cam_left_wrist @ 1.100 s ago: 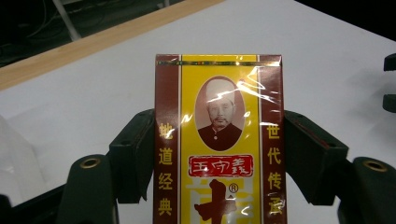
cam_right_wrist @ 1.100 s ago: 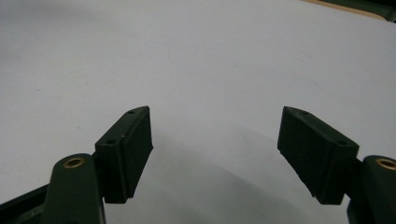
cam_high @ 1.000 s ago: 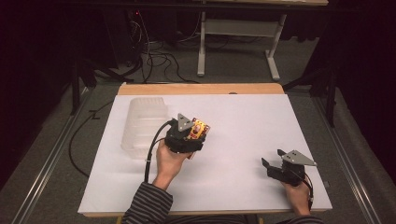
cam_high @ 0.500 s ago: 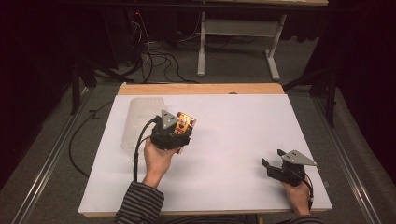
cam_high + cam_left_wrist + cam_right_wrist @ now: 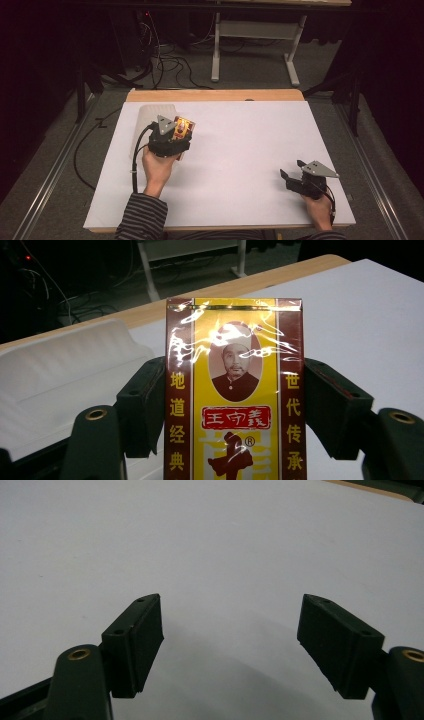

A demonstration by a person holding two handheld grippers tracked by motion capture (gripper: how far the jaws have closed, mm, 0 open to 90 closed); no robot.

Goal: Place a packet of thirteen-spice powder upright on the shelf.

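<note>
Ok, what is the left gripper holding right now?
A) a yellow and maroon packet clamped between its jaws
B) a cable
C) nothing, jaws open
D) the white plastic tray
A: in the left gripper view the yellow and maroon packet stands upright with both black pads of the left gripper pressed on its sides; the white tray lies behind it, untouched.
</note>
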